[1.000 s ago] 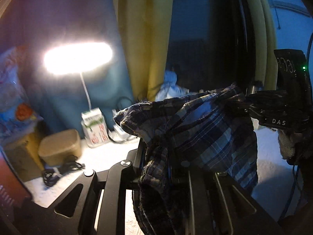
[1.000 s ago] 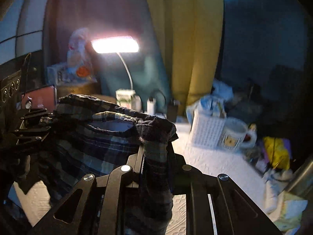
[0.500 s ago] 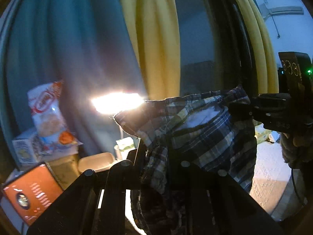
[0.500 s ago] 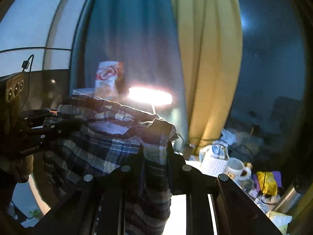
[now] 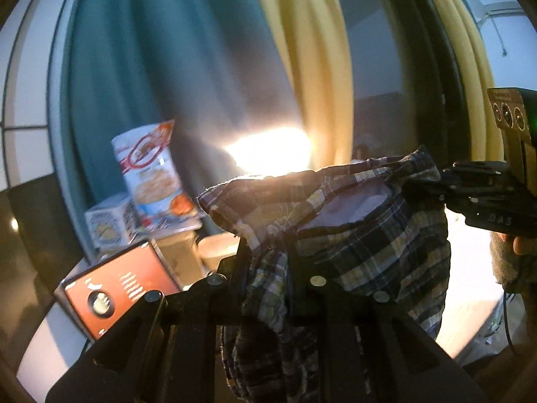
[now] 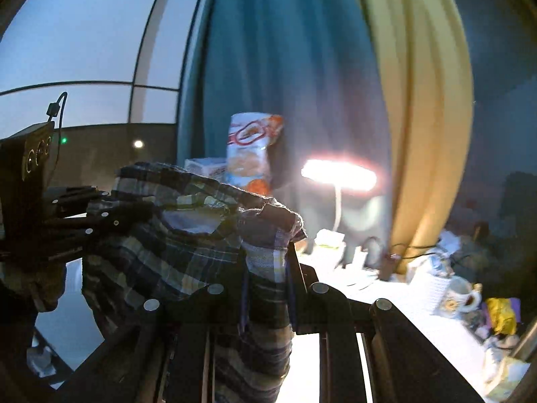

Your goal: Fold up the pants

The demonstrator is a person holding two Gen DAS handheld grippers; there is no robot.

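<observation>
Clearly soft, light pants (image 5: 376, 235) sag between left gripper (image 5: 268, 262) and right gripper (image 6: 266, 265), each clamped on the waistband; hold there.

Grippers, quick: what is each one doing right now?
Left gripper: closed on the plaid pants, held up in the air.
Right gripper: closed on the same pants.

Legible text: "DAS", pale letters, stood on the black body of the right gripper (image 5: 423, 189). Snack bag (image 5: 151, 174) print was blurred, unreadable.
</observation>
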